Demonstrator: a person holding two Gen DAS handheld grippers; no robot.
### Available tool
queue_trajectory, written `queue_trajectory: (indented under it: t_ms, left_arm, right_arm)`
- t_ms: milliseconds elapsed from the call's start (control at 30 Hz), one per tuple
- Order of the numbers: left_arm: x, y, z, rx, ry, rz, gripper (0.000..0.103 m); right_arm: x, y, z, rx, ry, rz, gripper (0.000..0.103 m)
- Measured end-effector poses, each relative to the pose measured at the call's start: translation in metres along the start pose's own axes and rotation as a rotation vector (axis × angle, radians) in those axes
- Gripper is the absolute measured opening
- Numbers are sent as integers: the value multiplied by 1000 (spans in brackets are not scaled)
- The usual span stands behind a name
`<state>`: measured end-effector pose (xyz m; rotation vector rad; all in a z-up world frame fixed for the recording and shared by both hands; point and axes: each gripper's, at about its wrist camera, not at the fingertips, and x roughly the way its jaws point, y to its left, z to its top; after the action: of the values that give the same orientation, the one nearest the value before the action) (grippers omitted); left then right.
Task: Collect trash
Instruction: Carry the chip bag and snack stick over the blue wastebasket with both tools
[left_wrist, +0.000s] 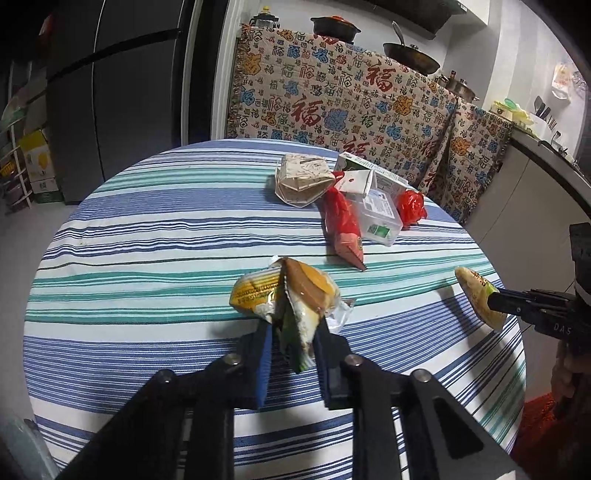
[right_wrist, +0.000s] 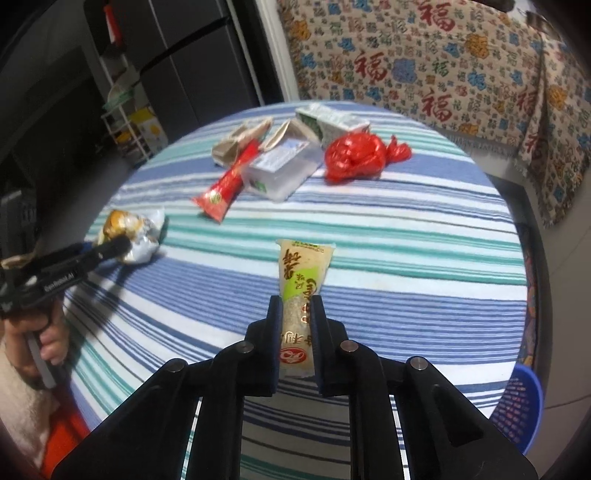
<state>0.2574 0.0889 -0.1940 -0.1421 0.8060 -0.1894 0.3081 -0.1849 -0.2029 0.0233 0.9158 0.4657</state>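
yellow wrapper (left_wrist: 284, 295): left gripper (left_wrist: 293, 326) is pinching it closed by one crumpled end, just above the tabletop (left_wrist: 147, 229).
pale sachet (right_wrist: 301, 291): right gripper (right_wrist: 295, 306) is clamping it mid-length, well right of the yellow wrapper.
risk: I'm guessing that loose wrapper is slipping out, since only a thin fold is caught.
leftovers: red sachet (left_wrist: 345, 229), clear box (left_wrist: 380, 214), red bag (left_wrist: 412, 206) are waiting beyond the yellow wrapper.
blue basket (right_wrist: 524, 410): sitting past the tabletop edge, nothing blocking.
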Motion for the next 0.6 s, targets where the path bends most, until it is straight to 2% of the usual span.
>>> queue_trajectory:
  t_ms: [200, 600]
  left_arm:
    - [-10, -20, 0, 33, -32, -26, 16]
    - [-7, -89, -2, 102, 17, -103, 16]
  right_arm:
    - [-10, -5, 2, 34, -41, 25, 12]
    - [-30, -18, -5, 68, -72, 34, 12]
